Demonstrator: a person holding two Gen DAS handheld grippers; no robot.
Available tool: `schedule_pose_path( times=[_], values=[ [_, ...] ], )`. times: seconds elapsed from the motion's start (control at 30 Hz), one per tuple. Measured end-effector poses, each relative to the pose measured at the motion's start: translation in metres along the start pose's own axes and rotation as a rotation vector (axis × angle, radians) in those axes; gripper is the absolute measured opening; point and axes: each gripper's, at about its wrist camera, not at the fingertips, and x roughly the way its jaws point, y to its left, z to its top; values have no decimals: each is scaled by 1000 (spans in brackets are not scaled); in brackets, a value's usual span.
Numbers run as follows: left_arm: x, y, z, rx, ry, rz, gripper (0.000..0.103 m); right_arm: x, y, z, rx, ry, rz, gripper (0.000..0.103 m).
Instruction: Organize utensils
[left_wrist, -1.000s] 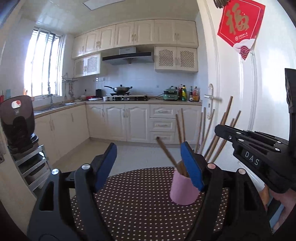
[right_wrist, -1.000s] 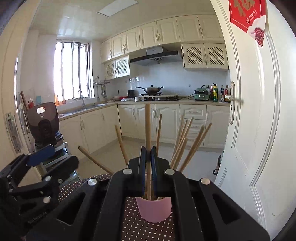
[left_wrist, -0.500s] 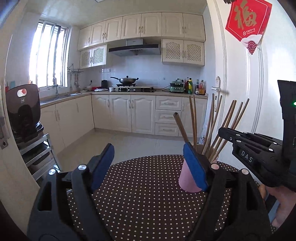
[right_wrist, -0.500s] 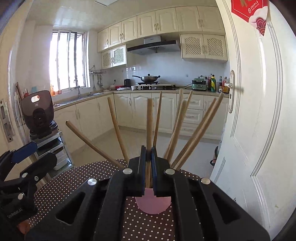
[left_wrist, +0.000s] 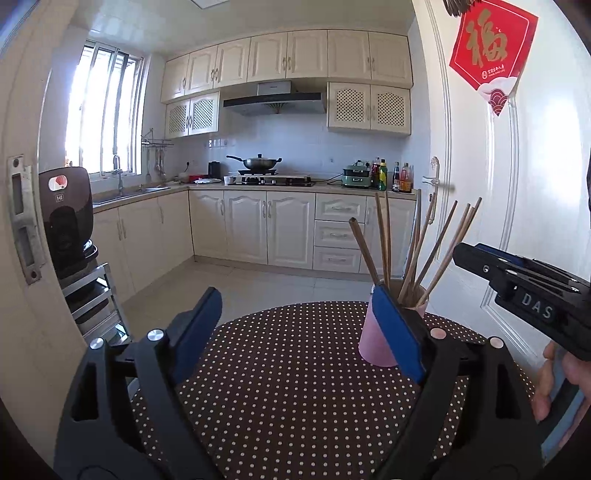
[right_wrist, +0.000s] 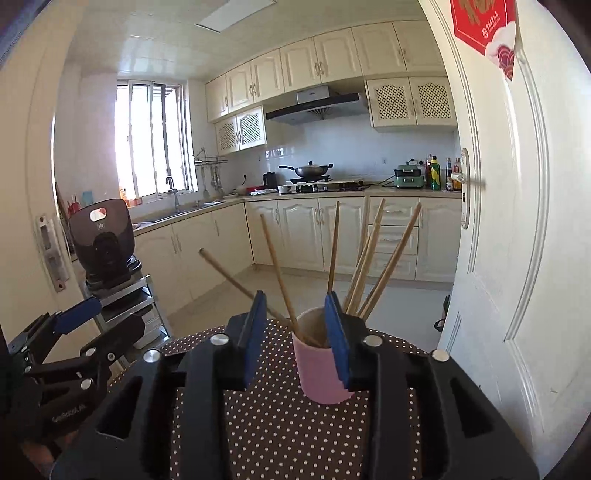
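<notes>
grippers first, nearest to me. left gripper (left_wrist: 295, 328) hangs low over the near side of the table (left_wrist: 280, 398), jaws wide and opening, nothing btwn the blue pads, only dotted cloth under them. right gripper (right_wrist: 297, 339) is just behind the pink cup (right_wrist: 317, 369), jaws partway apart and opening; the cup shows in the gap but sits beyond the tips, and the pads press on nothing. in the left view, a hand (left_wrist: 554, 384) shows at the right edge, under that gripper's black body.

table is round w/ a brown cloth in white dots. cup stands upright on it, toward the far right side, well apart from the left gripper's gap. chopsticks (right_wrist: 373, 258) stand in the cup, fanned out: most lean right, a couple near upright, one tilted far left. can't tell the exact count where they overlap.

past the table, white door (right_wrist: 509, 221) on the right w/ a red paper sign (left_wrist: 491, 55) near its top. on the left a dark appliance (right_wrist: 103, 236) sits on a metal rack. farther back, cream cabinets, a wok (right_wrist: 310, 170) on the stove, bottles and a green cooker on the counter, window over the sink.
</notes>
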Motion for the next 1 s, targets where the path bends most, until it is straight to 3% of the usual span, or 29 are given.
schedule_pose_path(
  times=[0.07,0.33,0.53,1.0],
  values=[
    [-10,1,-2,6,1,13,86,-13,5,-3,-19,-1,-4,37],
    [-64,5,-13,11,-12,21,90,-67,13,-20,-25,1,-17,71],
    [-114,-4,-20,73,-24,46,91,-115,37,-34,-82,-31,-23,90],
    [-228,-6,-39,27,-128,97,96,-217,74,-67,-90,-149,-74,95]
  ],
)
